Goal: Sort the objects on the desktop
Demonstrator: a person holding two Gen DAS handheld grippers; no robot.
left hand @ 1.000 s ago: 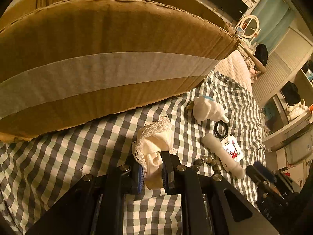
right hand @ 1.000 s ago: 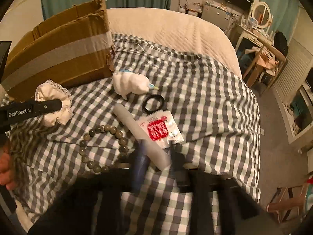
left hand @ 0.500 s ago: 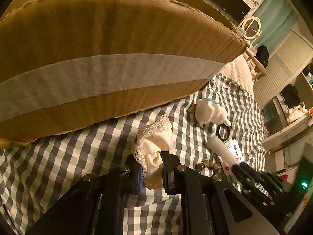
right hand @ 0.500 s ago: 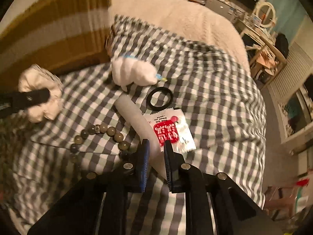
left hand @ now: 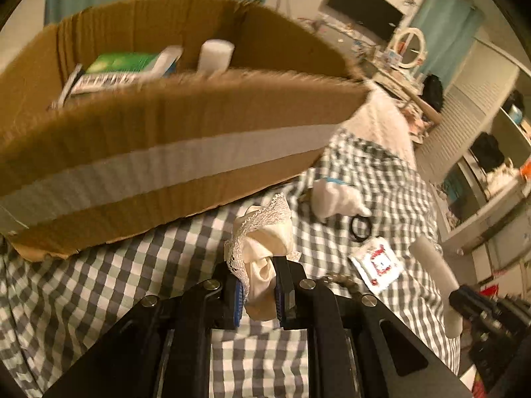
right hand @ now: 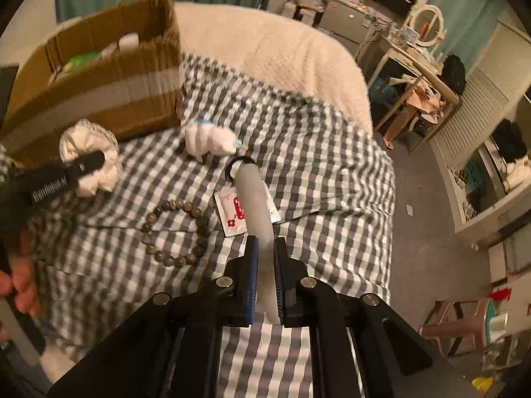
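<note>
Holding stock: left gripper (left hand: 259, 293), fingers clamped on cream lace scrunchie (left hand: 262, 242), below the cardboard box (left hand: 159, 152) at 12 o'clock. Right gripper (right hand: 265, 278), fingers clamped on white tube (right hand: 255, 199), above the checked bedspread (right hand: 325, 165). Step: carrying. Next, likely: lift over box wall, release.

Home bedroom, bed (right hand: 282, 53), vanity mirror (right hand: 426, 23)

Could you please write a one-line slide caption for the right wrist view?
Right hand-held gripper shut on a white tube above the checked cloth, bead bracelet alongside.
</note>
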